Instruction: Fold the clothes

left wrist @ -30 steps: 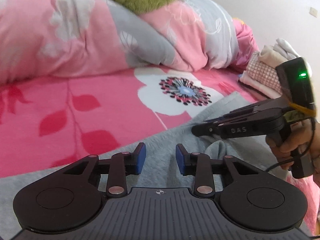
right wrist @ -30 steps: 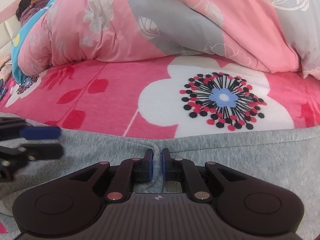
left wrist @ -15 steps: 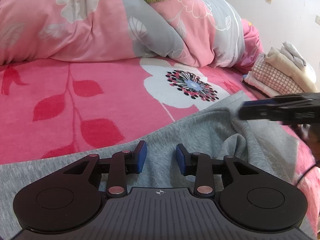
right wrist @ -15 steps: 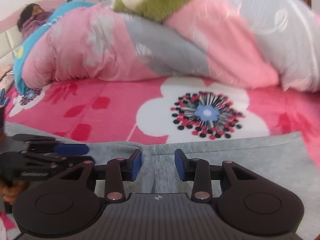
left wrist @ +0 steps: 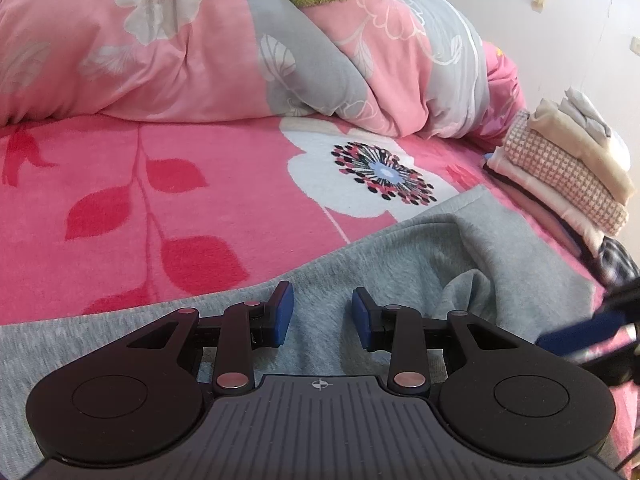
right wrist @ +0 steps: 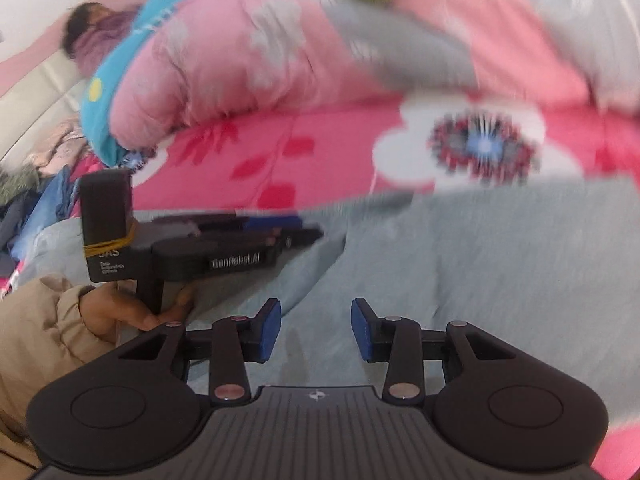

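A grey sweat garment (left wrist: 440, 248) lies spread on the pink floral bedsheet (left wrist: 160, 184), with a raised fold near its right side. My left gripper (left wrist: 322, 316) hovers low over the garment's near part, open, with only flat cloth showing between the pads. My right gripper (right wrist: 316, 330) is open above the grey garment (right wrist: 480, 260), nothing pinched between its blue pads. In the right wrist view the left gripper (right wrist: 308, 228) appears from the side, held by a hand (right wrist: 132, 308). The right gripper (left wrist: 580, 328) shows as a blur at the left wrist view's lower right edge.
A rolled pink and grey quilt (left wrist: 200, 48) runs along the back of the bed. A stack of folded clothes (left wrist: 568, 176) sits at the right by the wall. Loose clothes (right wrist: 32, 200) are heaped at the far left. A beige sleeve (right wrist: 36, 328) is at the lower left.
My right gripper opened, let go of the grey fabric fold, and drew back up and off to the right. The left gripper stayed about where it was.
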Demonstrator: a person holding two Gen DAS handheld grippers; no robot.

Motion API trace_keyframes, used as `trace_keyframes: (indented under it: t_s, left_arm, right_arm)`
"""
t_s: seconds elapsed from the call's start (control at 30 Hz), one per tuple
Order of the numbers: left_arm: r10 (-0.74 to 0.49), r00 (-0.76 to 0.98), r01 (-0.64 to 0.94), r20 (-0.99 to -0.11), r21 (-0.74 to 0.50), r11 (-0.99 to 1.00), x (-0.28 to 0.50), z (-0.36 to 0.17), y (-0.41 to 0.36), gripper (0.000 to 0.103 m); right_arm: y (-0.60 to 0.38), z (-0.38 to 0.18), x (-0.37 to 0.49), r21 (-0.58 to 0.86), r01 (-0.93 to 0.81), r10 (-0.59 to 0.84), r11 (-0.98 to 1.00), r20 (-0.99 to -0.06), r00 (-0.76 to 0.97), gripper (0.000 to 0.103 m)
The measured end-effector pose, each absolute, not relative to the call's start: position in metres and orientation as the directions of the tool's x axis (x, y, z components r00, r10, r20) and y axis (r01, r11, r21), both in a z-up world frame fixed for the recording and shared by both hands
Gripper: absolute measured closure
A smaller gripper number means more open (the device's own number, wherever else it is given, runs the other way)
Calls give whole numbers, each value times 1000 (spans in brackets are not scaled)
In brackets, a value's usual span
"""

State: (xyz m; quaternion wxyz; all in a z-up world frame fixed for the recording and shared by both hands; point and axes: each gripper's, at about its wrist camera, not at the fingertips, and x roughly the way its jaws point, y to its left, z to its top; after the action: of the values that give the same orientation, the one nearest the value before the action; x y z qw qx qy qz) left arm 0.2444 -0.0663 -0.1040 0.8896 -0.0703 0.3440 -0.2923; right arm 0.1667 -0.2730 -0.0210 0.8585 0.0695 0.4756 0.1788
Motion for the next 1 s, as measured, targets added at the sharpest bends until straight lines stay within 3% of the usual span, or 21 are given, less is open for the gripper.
trace_keyframes:
  t_s: [0.3, 0.43, 0.5, 0.63, 0.67, 0.73, 0.8, 1.0]
  left_arm:
    - [-587, 586, 466, -558, -360, 808, 246, -106, -62, 69]
    - [-593, 584, 464, -555, -371, 804, 246, -106, -61, 69]
    - [-596, 583, 464, -553, -376, 802, 246, -106, -60, 69]
    - [-601, 581, 462, -549, -385, 799, 247, -107, -59, 69]
    - [-602, 581, 462, -549, -386, 798, 247, -107, -59, 69]
    - [-602, 580, 462, -548, -387, 798, 247, -107, -59, 69]
    - [-602, 580, 462, -548, -387, 798, 247, -107, -59, 69]
    - [-599, 583, 464, -550, -380, 800, 247, -107, -59, 69]
  right_arm:
    - [-256, -41, 181, 295, -132, 323, 946, -863, 388, 58]
    - [-241, -44, 184, 232, -155, 274, 960, -887, 371, 54]
    - [-232, -45, 183, 197, -177, 250, 964, -895, 369, 46]
    - [-218, -47, 175, 112, -239, 201, 965, -897, 393, 43]
    - [-217, -47, 172, 95, -252, 193, 963, -895, 403, 46]
    - [-217, -46, 166, 78, -269, 190, 960, -888, 420, 65]
    - [-228, -43, 163, 116, -259, 221, 959, -879, 423, 97]
    - [-253, -15, 143, 89, -256, 217, 963, -818, 533, 102]
